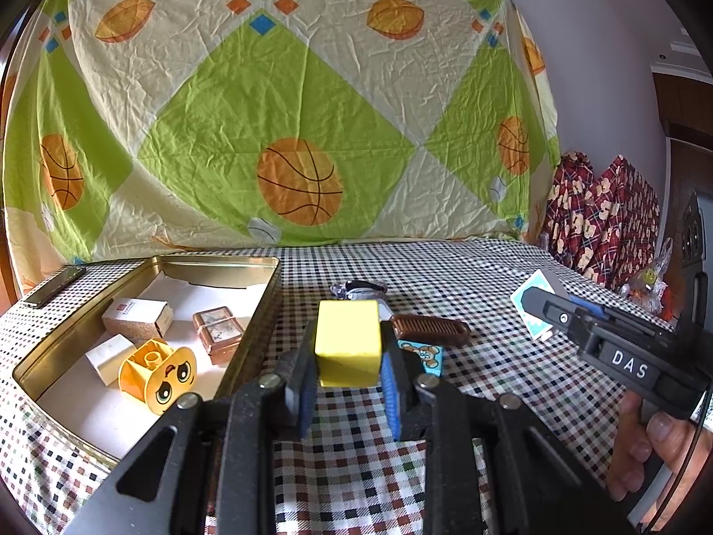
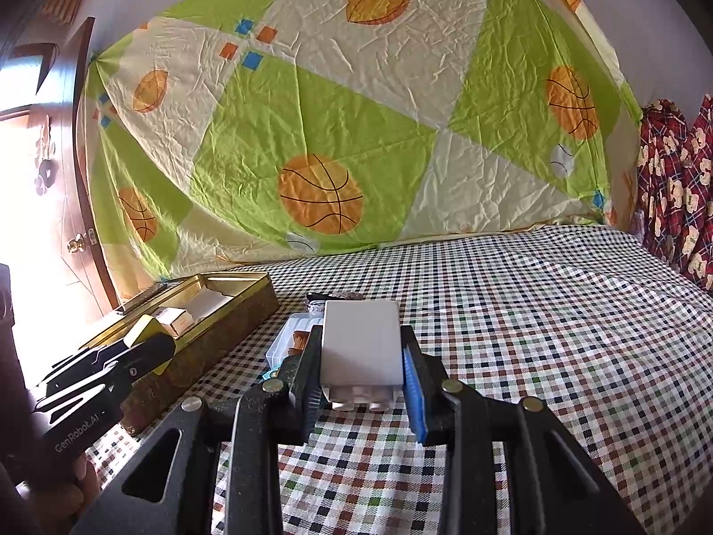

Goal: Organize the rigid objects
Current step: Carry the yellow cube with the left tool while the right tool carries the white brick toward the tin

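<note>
- My left claw (image 1: 347, 356) is pinching a yellow block (image 1: 348, 342), held in the air just right of the gold tin (image 1: 263, 307) that sits at the left edge of the checked bed cover (image 1: 468, 276).
- My right claw (image 2: 361, 379) is pinching a white box (image 2: 361, 343) with a teal patterned face, held above the cover, well right of the tin.
- Already in the tin: a cork-sided box (image 1: 136, 318), a brown tin case (image 1: 218, 332), a small white block (image 1: 109, 356) and a yellow face brick (image 1: 156, 370).
- Left on the cover near its middle: a brown comb (image 1: 430, 329), a bear-print card (image 1: 423, 356), a dark clip-like item (image 1: 361, 287) I can't identify, and a clear plastic case (image 2: 289, 339).
- By my reckoning I'm about halfway: two pieces in hand, roughly four to fetch.
</note>
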